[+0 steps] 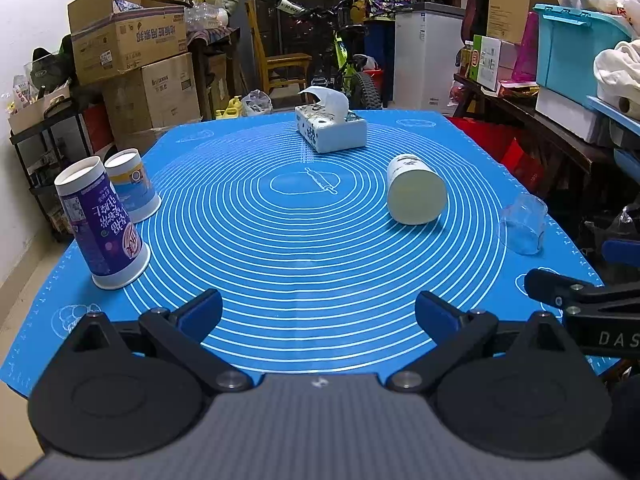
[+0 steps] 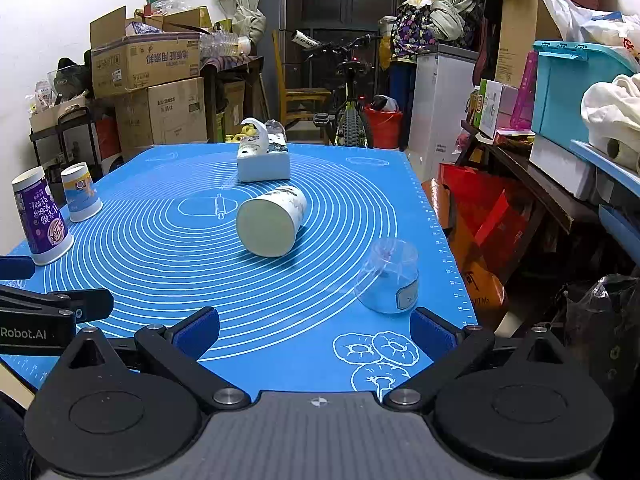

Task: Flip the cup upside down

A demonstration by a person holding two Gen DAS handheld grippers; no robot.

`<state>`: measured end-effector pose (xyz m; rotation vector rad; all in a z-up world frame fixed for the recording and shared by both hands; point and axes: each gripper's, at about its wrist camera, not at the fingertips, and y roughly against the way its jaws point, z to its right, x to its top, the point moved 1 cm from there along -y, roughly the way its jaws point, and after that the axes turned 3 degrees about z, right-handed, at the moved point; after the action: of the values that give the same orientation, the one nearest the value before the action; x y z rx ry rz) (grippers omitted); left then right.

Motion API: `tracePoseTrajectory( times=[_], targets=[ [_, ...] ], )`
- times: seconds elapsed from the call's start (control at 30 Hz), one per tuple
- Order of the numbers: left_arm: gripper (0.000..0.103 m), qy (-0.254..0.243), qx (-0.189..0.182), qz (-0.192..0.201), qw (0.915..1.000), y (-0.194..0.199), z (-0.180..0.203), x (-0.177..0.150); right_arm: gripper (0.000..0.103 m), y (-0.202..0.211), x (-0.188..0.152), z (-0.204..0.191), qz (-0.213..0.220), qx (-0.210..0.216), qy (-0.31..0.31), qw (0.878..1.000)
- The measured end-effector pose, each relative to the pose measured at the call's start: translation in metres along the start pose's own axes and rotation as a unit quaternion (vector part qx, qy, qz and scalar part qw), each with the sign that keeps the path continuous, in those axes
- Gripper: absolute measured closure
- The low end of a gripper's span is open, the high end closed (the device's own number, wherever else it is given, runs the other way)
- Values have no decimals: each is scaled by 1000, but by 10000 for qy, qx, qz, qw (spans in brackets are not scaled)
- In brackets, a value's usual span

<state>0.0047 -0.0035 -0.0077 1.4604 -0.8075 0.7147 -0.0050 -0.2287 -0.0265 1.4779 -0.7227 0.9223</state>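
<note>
The left gripper (image 1: 318,314) and right gripper (image 2: 315,330) hover low over the near edge of the blue mat (image 1: 304,248), each with jaws spread wide and holding nothing. A tissue box (image 1: 332,130) sits at the far end. The white cup (image 2: 272,220) lies on its side near the mat's middle. Two paper cups (image 1: 105,216) stand upside down at the left edge, and a clear glass (image 2: 387,278) stands inverted at the right.
</note>
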Motion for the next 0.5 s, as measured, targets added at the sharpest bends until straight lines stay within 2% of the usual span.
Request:
tracePoseTrajectory(
  times=[0.5],
  targets=[
    [2, -26, 11, -11, 10000, -1, 1, 1, 2, 0, 0, 0, -11, 1, 0, 10000]
  ],
)
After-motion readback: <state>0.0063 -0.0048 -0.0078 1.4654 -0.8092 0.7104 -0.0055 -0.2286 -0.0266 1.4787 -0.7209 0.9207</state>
